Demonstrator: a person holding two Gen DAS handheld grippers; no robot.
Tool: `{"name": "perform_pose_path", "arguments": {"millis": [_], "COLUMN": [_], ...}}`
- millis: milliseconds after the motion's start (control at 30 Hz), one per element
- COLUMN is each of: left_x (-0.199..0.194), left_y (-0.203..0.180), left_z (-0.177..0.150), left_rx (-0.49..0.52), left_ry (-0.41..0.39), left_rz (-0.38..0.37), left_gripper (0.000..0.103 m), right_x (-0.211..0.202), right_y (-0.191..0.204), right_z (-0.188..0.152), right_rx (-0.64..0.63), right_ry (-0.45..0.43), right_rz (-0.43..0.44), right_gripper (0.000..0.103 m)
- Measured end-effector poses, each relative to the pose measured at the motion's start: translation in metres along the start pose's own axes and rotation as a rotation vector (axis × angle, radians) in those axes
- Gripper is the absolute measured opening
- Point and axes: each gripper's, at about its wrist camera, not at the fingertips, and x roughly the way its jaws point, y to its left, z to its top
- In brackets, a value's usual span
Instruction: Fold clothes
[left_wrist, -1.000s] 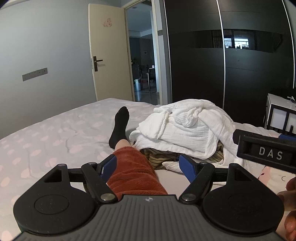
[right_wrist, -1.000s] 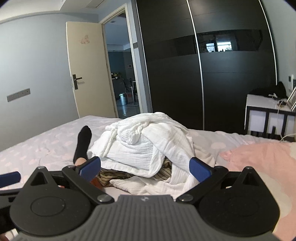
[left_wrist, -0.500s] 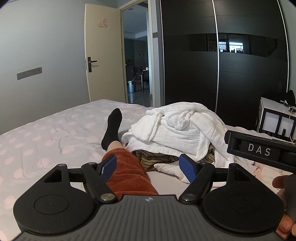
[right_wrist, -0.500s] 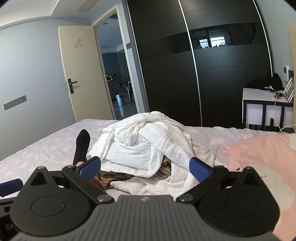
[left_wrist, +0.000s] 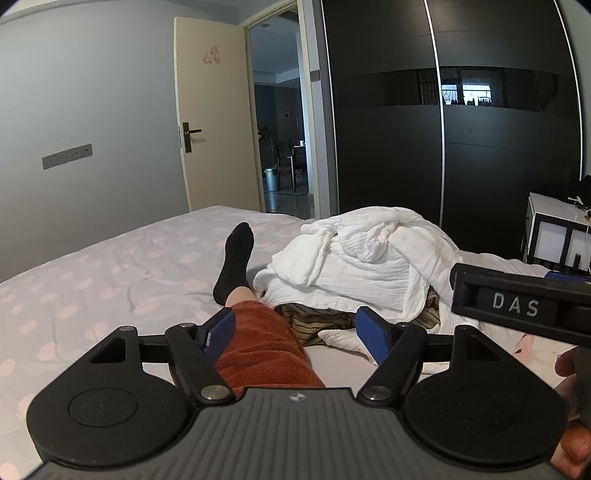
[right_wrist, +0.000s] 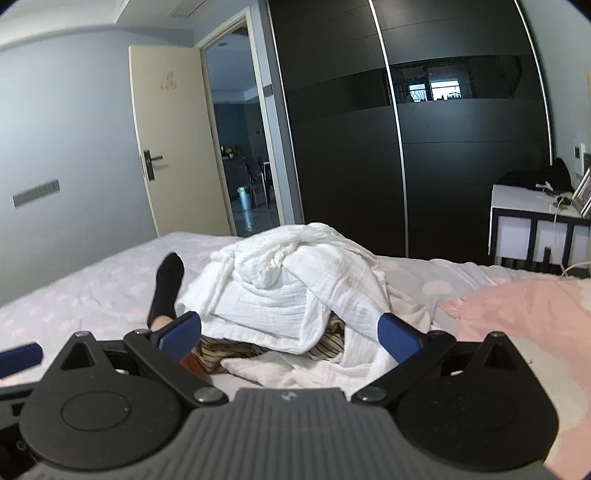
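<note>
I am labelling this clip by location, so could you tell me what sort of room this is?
Most likely a home bedroom: a bed with a spotted sheet carries a pile of white clothes, a tall dark sliding wardrobe fills the far wall, and a pink pillow lies at the right.

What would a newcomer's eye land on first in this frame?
Most likely the heap of white clothes piled mid-bed, with a striped garment poking out underneath. Just left of it lies the person's outstretched leg in a black sock and rust-coloured trousers. Both the left gripper and the right gripper are open and empty, short of the pile.
</note>
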Motion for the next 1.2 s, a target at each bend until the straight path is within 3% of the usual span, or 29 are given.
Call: {"name": "perform_pose_path", "arguments": {"millis": [1200], "left_x": [0.009], "left_y": [0.0], "left_z": [0.0], "left_rx": [-0.004], "left_ry": [0.086], "left_rz": [-0.007], "left_gripper": [0.085], "right_x": [0.012], "right_y": [0.0], "right_z": [-0.002], "right_rx": [-0.05], "right_ry": [0.091], "right_rz": [0.022], "right_gripper": [0.102]}}
